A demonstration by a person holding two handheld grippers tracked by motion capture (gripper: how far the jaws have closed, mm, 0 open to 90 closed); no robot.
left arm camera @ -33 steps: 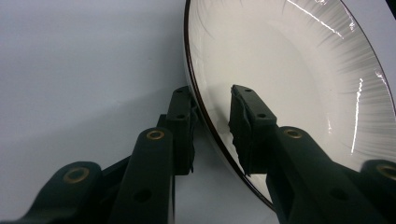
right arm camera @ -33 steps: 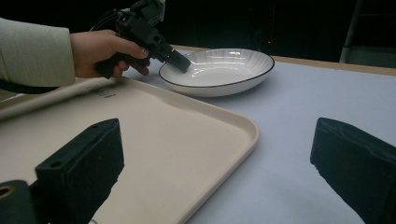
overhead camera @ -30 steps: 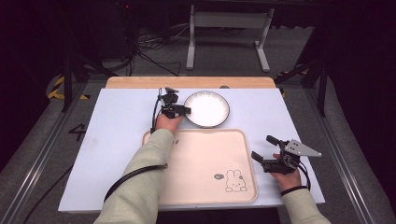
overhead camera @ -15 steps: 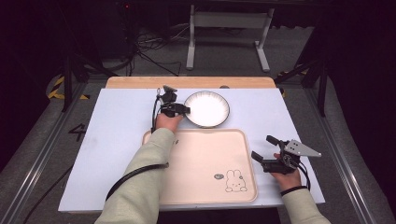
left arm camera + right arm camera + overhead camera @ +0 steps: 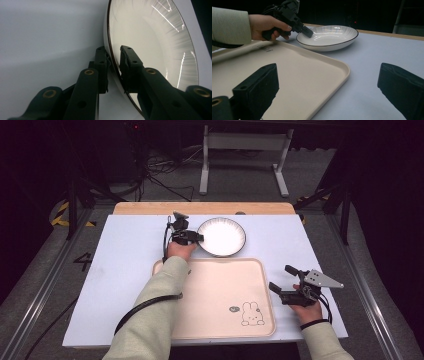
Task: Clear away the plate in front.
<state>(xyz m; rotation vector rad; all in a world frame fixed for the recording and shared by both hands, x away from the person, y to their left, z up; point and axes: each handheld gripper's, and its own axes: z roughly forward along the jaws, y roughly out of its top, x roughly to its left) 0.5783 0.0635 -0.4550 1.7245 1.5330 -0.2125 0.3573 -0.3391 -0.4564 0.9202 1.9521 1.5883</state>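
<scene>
The white plate (image 5: 221,236) stands flat on the pale table (image 5: 125,265) near its far edge, just beyond the far rim of the beige tray (image 5: 220,290) and apart from it by a narrow strip of table; the plate has a thin dark rim line and fine ribbing on its inner wall. The left hand-held gripper (image 5: 198,238) is at the plate's left side, and in the left gripper view (image 5: 113,56) its two black jaws straddle the rim, one outside the wall and one inside the bowl, closed in on the rim so that it is pinched between them; the right gripper view shows the same left hand-held gripper (image 5: 308,32) with its tip at the near-left rim of the plate (image 5: 329,37), held by a hand (image 5: 270,26) in a light sleeve. The right hand-held gripper (image 5: 282,282) rests low over the table just to the right of the tray's right edge, well apart from the plate; its jaws stand wide apart with nothing between them, and its own view looks across the tray's (image 5: 294,72) near corner. A small rabbit drawing (image 5: 251,314) marks the tray's near right corner.
</scene>
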